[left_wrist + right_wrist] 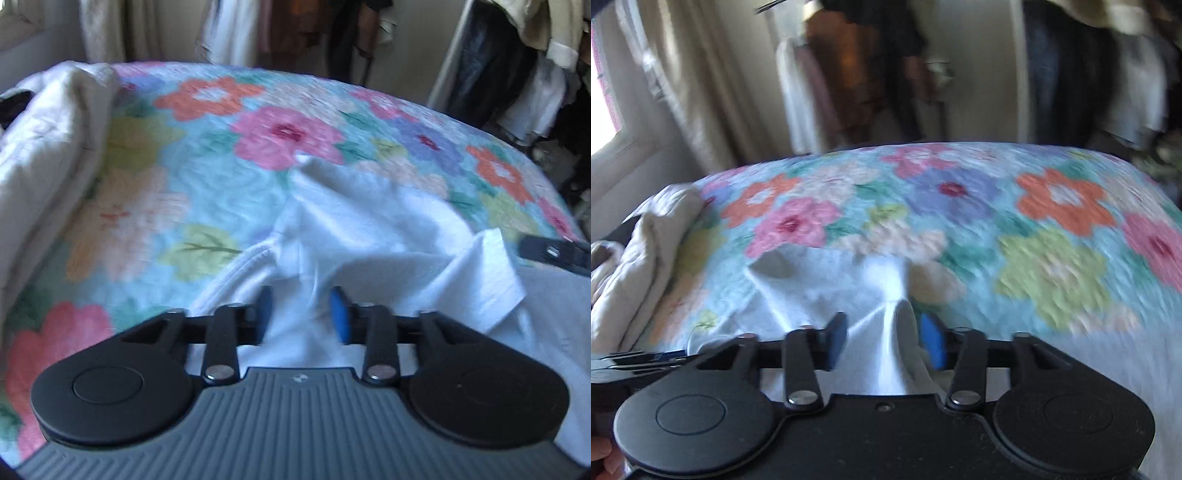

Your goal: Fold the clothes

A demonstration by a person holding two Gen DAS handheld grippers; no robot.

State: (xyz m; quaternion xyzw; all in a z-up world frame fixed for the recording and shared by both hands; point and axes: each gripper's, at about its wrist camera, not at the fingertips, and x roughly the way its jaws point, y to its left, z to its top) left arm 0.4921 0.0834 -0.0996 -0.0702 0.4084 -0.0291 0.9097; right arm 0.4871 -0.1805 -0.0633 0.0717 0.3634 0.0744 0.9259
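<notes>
A white garment lies bunched on the floral bedspread. My left gripper has its blue pads apart, with a ridge of the white cloth rising between them near the ribbed neckline. In the right wrist view the same garment is pulled into a taut ridge running between my right gripper pads. The jaws there stand partly apart around the cloth. The right gripper shows at the right edge of the left view. The frames are blurred.
A folded cream quilt lies along the bed's left side, also in the right view. Hanging clothes and curtains stand beyond the bed's far edge. A window is at left.
</notes>
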